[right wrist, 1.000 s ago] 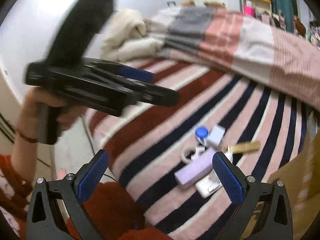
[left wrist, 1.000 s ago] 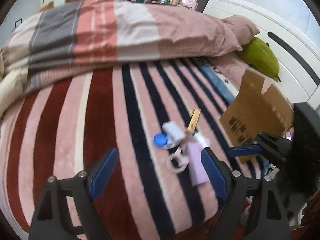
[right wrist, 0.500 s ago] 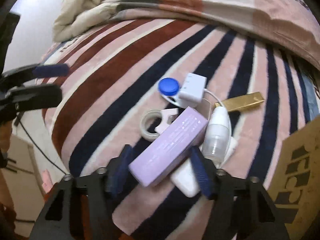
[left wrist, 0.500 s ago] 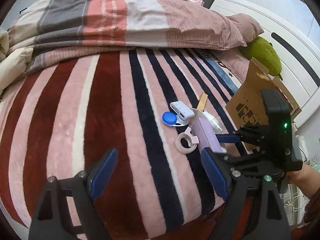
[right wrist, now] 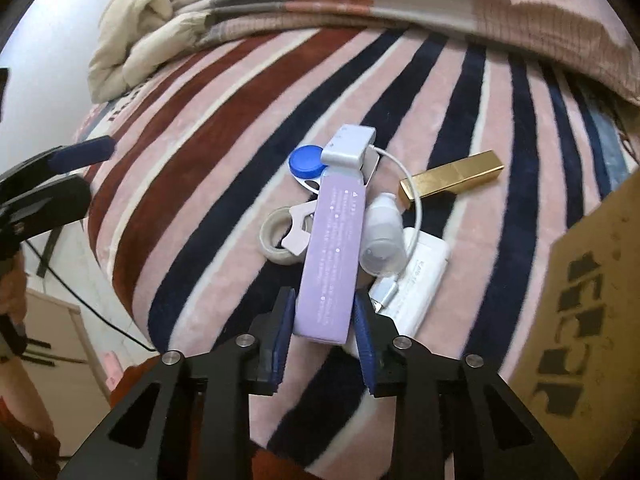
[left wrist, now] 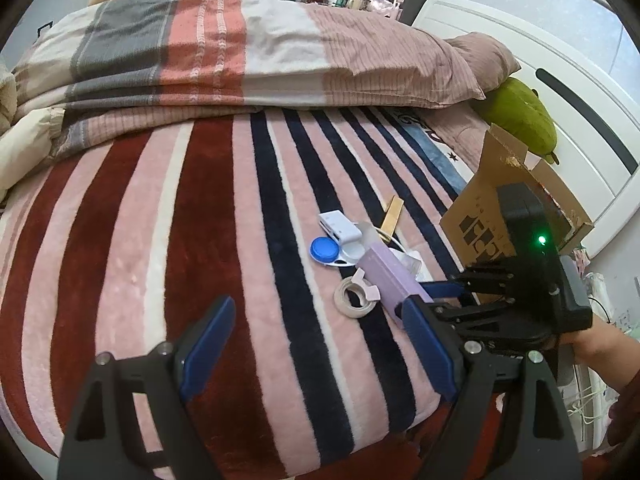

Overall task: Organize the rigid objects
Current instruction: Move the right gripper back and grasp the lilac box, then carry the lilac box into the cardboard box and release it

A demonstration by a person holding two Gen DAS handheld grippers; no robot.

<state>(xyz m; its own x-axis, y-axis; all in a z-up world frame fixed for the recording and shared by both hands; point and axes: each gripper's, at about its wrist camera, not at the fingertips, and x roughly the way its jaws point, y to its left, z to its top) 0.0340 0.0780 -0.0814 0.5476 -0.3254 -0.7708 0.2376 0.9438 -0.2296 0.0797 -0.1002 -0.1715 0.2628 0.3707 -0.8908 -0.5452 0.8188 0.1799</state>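
Note:
A small pile lies on the striped blanket near the bed's edge. It holds a long purple box (right wrist: 334,256), a tape roll (right wrist: 276,240), a blue-capped case (right wrist: 306,160), a white adapter (right wrist: 350,146), a gold bar (right wrist: 452,180), a small white bottle (right wrist: 382,240) and a white charger (right wrist: 420,280). My right gripper (right wrist: 324,324) is closing, and its blue pads meet both sides of the purple box's near end (left wrist: 390,276). My left gripper (left wrist: 316,344) hovers open over the blanket, left of the pile, with nothing between its fingers.
An open cardboard box (left wrist: 488,208) stands just right of the pile, also at the right in the right wrist view (right wrist: 592,300). A folded striped quilt (left wrist: 240,48) fills the far side of the bed. A green plush (left wrist: 520,120) lies by the white headboard (left wrist: 560,80).
My right gripper came down onto the pile and its wide jaws narrowed around the purple box. The left gripper stayed open and barely moved.

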